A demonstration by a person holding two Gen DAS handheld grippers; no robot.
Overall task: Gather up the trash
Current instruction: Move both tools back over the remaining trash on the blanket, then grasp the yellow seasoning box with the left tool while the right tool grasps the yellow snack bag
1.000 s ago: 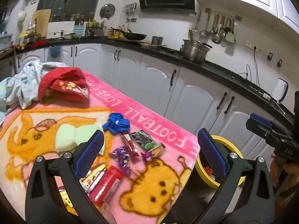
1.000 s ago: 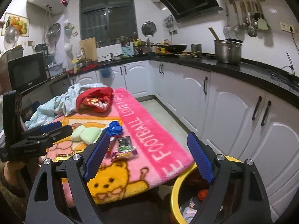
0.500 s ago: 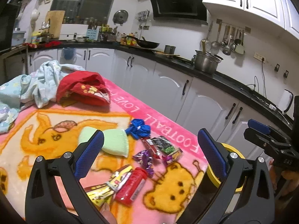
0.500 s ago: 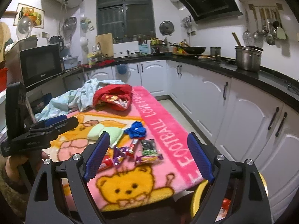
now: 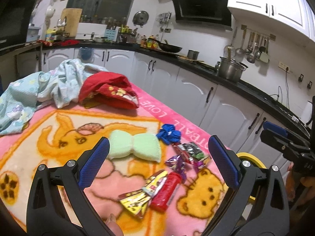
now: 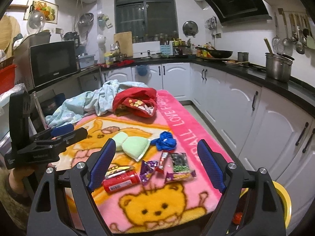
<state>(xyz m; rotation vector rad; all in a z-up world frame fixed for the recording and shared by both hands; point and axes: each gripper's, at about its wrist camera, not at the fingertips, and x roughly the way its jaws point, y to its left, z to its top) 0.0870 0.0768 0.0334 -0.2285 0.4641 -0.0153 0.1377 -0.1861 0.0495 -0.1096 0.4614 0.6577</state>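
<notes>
Several snack wrappers lie on the pink bear blanket (image 6: 177, 125): a red wrapper (image 5: 166, 191) (image 6: 121, 181), a yellow wrapper (image 5: 141, 196), a purple wrapper (image 5: 177, 164) (image 6: 146, 170), a green-and-black packet (image 5: 193, 150) (image 6: 179, 162) and a crumpled blue piece (image 5: 169, 133) (image 6: 165, 141). The yellow-rimmed trash bin (image 5: 249, 158) (image 6: 283, 202) stands below the table's right end. My left gripper (image 5: 157, 163) is open and empty above the wrappers. My right gripper (image 6: 155, 165) is open and empty above them too.
A pale green sponge (image 5: 133, 144) (image 6: 132, 144) lies by the wrappers. A red cloth (image 5: 110, 92) and a light blue cloth (image 5: 39, 90) are piled at the far end. White cabinets (image 6: 236, 102) line the right side.
Both grippers have swung left, away from the bin and over the blanket. The wrappers now sit between the fingers in both views. Both stay open.
</notes>
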